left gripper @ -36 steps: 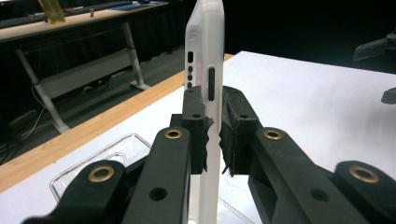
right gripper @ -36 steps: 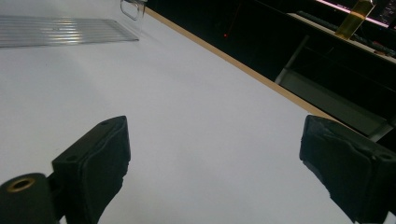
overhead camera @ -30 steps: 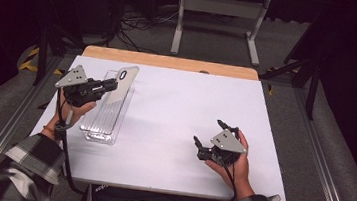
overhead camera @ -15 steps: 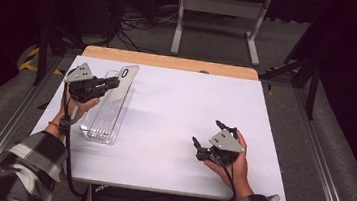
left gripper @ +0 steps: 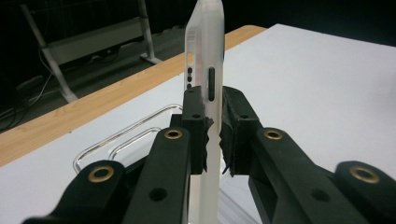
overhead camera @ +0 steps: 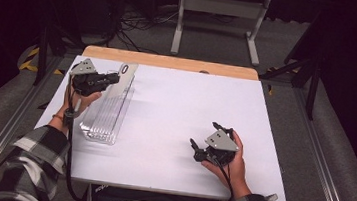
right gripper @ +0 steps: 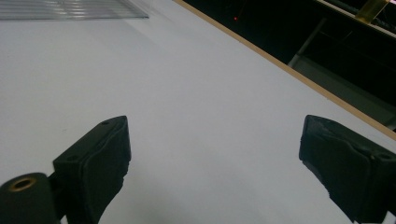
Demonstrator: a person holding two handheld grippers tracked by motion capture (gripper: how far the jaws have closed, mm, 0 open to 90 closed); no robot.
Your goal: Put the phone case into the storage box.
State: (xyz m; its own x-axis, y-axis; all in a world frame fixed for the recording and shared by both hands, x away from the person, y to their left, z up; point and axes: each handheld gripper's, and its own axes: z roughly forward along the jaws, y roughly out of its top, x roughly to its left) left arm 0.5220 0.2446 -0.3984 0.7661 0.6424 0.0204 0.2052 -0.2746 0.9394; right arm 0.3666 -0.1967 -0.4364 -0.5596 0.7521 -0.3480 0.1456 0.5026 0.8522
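At ten o'clock, the left gripper (overhead camera: 113,79) clamped a phone case (left gripper: 205,93) edgewise above the tray (overhead camera: 106,118), seemingly to slot it in; the right gripper (overhead camera: 202,145) rested apart, empty.

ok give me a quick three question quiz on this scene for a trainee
1. True or false: the left tongs are shut on the translucent phone case.
2. Which best fits the right tongs? A) shut on a case B) open, nothing between the jaws C) pressed on the tray
3. In the high view, on which side of the white table does the clear ribbed tray lie?

Key
1. True: the pads clamp the case's thin edge, holding it upright.
2. B
3. The left side, under the left tongs.
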